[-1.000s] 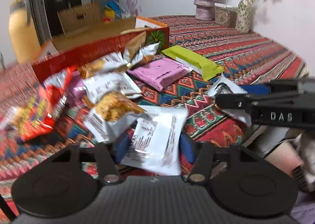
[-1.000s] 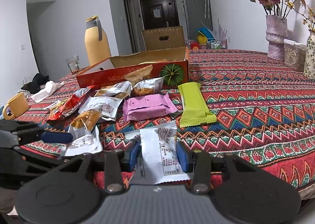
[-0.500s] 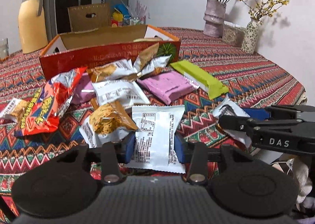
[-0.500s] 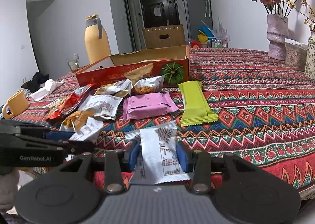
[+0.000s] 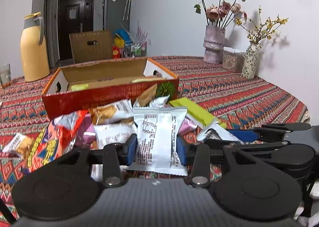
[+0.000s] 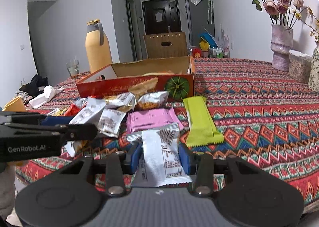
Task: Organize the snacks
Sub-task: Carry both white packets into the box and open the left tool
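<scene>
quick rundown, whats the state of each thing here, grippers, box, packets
left gripper: shut on a white snack packet
right gripper: shut on another white packet
red box: open, some snacks inside
green packet: flat on the tablecloth
pink packet: flat on the cloth
glass: upright

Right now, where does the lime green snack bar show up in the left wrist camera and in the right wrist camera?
Left wrist view: the lime green snack bar lies right of centre, partly hidden behind the white packet in the left gripper.
Right wrist view: right of centre, in full view, beside the pink packet.
Shared landmark: the red cardboard box just behind it.
</scene>
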`<state>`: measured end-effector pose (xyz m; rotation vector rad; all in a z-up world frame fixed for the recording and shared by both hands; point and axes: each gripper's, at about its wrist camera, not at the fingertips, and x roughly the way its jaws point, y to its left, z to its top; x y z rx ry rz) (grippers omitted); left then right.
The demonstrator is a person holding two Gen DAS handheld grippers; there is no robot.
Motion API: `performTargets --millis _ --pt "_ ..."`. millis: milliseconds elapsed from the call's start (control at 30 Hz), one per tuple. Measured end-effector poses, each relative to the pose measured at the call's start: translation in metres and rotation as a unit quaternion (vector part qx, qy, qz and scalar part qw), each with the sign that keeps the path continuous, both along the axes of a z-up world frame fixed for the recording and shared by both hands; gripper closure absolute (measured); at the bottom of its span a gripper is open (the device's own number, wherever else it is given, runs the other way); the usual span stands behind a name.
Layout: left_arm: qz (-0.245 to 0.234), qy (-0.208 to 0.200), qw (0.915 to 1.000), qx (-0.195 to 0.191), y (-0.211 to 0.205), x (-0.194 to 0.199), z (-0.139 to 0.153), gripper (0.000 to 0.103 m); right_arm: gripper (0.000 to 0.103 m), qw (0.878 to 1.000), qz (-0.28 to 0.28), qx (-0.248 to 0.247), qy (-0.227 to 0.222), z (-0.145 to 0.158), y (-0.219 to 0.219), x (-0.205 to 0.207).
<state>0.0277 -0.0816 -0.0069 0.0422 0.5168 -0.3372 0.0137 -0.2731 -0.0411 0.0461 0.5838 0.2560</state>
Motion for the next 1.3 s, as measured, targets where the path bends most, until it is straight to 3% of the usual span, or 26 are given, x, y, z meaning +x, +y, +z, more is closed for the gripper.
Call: performTargets --millis 300,933,1300 --pt "0.011 -0.025 0.9995 -0.014 0.005 0.022 0.018 0.061 0.062 1.000 -0.004 -0.006 -0.021 0.017 0.008 0.027" --pt "0.113 -0.064 0.9908 -0.038 0.051 0.103 0.056 0.061 0.062 0.997 -0.008 -0.005 -0.070 0.052 0.044 0.121" --pt "0.148 -0.069 0.9859 -0.038 0.061 0.164 0.068 0.061 0.062 0.998 -0.021 0.009 -0.059 0.061 0.064 0.195"
